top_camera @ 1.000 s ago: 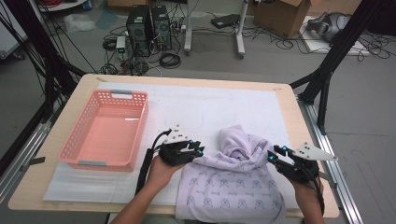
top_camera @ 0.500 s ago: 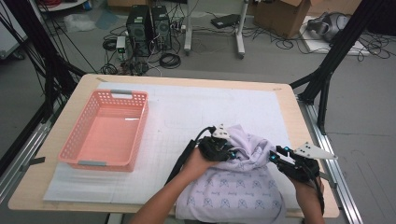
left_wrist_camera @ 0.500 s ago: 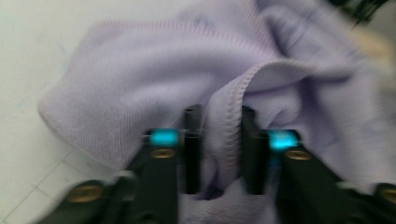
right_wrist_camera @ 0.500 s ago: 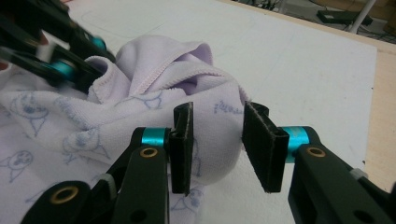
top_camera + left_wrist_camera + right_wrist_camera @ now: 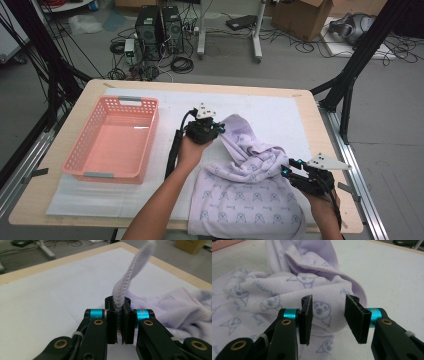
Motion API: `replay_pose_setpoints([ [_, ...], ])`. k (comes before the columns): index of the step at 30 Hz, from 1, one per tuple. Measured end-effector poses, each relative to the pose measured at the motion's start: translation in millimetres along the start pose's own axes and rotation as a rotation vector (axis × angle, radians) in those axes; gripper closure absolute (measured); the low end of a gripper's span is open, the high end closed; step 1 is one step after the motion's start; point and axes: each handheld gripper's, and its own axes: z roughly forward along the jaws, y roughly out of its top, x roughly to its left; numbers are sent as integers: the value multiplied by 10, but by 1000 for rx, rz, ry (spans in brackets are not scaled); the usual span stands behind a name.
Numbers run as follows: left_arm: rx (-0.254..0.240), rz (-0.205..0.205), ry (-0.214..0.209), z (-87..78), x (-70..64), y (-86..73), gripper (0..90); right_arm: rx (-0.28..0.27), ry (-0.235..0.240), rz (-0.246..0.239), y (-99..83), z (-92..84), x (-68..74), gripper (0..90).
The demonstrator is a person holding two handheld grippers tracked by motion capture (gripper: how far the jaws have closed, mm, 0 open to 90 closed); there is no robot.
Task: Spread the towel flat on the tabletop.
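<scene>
Currently, the hem of a lilac towel (image 5: 250,185) is clenched between the pads of the left tool (image 5: 216,129), whose jaws have just been closing onto it. In the left gripper view the stitched edge of the towel (image 5: 125,287) is seen rising out of the pressed jaws of the left tool (image 5: 119,322) and curving upward, while the rest of the cloth lies bunched to the right on the white mat (image 5: 50,302).

From the high view, the towel is spread over the near right part of the bench (image 5: 45,200), with one corner drawn up and toward the middle by the left tool. Its near edge hangs slightly past the front of the bench. A pink basket (image 5: 117,140) is set on the mat to the left, well apart from the towel.

The right tool (image 5: 289,170) is held at the towel's right side. In the right gripper view its jaws have just been opening; the right tool (image 5: 328,312) stands released, with a printed fold of the towel (image 5: 322,308) seen between the pads, which are not pressed on it.
</scene>
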Motion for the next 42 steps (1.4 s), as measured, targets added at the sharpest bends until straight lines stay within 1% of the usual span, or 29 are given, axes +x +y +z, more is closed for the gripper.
replay_pose_setpoints([
  [2,-9,-11,47,-7,129,56,848,-1,3,-1,-4,3,0,582],
  [4,-3,-31,82,-2,237,100,848,1,4,0,-11,1,-4,585],
  [5,8,-36,104,1,271,102,842,-2,3,-1,-14,1,-9,585],
  [6,11,-59,115,13,287,91,815,-1,3,5,-17,0,-13,585],
  [7,22,-90,110,26,290,81,718,-3,2,7,-19,2,-20,585],
  [8,32,-108,97,32,288,73,612,-3,1,10,-22,5,-27,585],
  [9,37,-124,70,32,263,64,544,-1,-2,10,-25,5,-33,585],
  [10,31,-119,61,24,226,60,504,-5,-6,15,-28,6,-43,585],
  [11,26,-101,55,16,179,58,488,-6,-9,20,-31,4,-49,585],
  [12,29,-82,40,11,128,61,489,-8,-11,20,-33,0,-57,585],
  [13,44,-60,12,9,77,63,493,-10,-11,24,-35,-5,-58,586],
  [14,54,-41,-23,12,18,60,511,-10,-13,23,-34,-10,-58,585],
  [16,73,5,-77,33,-116,43,550,-11,-16,22,-31,-19,-54,584],
  [18,97,15,-157,80,-233,14,586,-11,-16,22,-28,-28,-55,584],
  [19,105,14,-188,110,-292,-2,586,-11,-16,22,-28,-28,-55,584],
  [21,132,29,-246,191,-411,-30,586,-14,-19,21,-31,-31,-59,584],
  [23,161,52,-274,295,-525,-62,580,-15,-20,24,-35,-35,-69,583],
  [24,180,62,-272,357,-581,-80,549,-15,-20,28,-37,-36,-74,583],
  [26,216,84,-229,489,-673,-112,428,-15,-19,29,-39,-35,-79,583],
  [27,227,86,-216,551,-706,-128,415,-13,-18,28,-41,-34,-80,583],
  [30,252,103,-170,696,-768,-158,432,-8,-14,29,-47,-26,-79,585],
  [32,252,128,-146,732,-795,-163,533,-8,-13,29,-52,-19,-87,586],
  [33,243,132,-146,735,-799,-165,575,-8,-13,30,-53,-19,-91,586],
  [35,236,154,-168,714,-791,-162,730,-7,-14,34,-56,-22,-98,587],
  [37,226,163,-183,668,-771,-146,774,-8,-15,37,-61,-22,-105,588],
  [38,215,153,-190,639,-754,-130,778,-9,-18,36,-62,-22,-107,588],
  [40,149,102,-216,501,-678,-62,778,-10,-23,40,-65,-25,-111,588],
  [41,121,75,-230,424,-632,-32,778,-12,-29,40,-65,-27,-117,588],
  [42,101,58,-239,345,-584,-4,778,-13,-34,45,-64,-29,-123,587],
])
